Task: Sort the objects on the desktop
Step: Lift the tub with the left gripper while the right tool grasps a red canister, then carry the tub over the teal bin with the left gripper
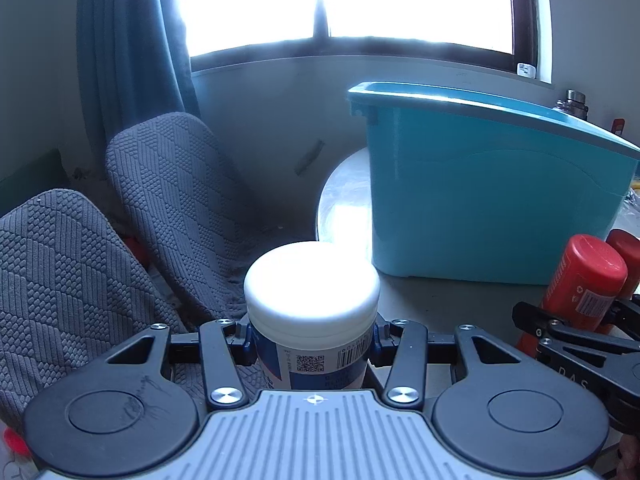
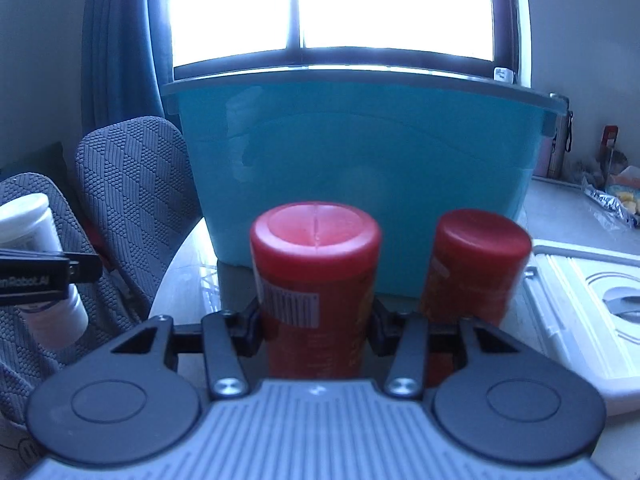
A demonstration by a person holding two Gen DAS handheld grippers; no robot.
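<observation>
My left gripper is shut on a white-lidded jar with a blue and white label, held upright near the table's left edge. The jar also shows at the far left of the right wrist view. My right gripper is shut on a red canister with a barcode. A second red canister stands just right of it. Both red canisters show at the right of the left wrist view. A teal plastic bin stands behind them, open at the top, also in the left wrist view.
Two chairs with grey textured covers stand left of the round table. A white tray-like case lies at the right. Snack packets and a metal flask sit at the far right. A window and a blue curtain are behind.
</observation>
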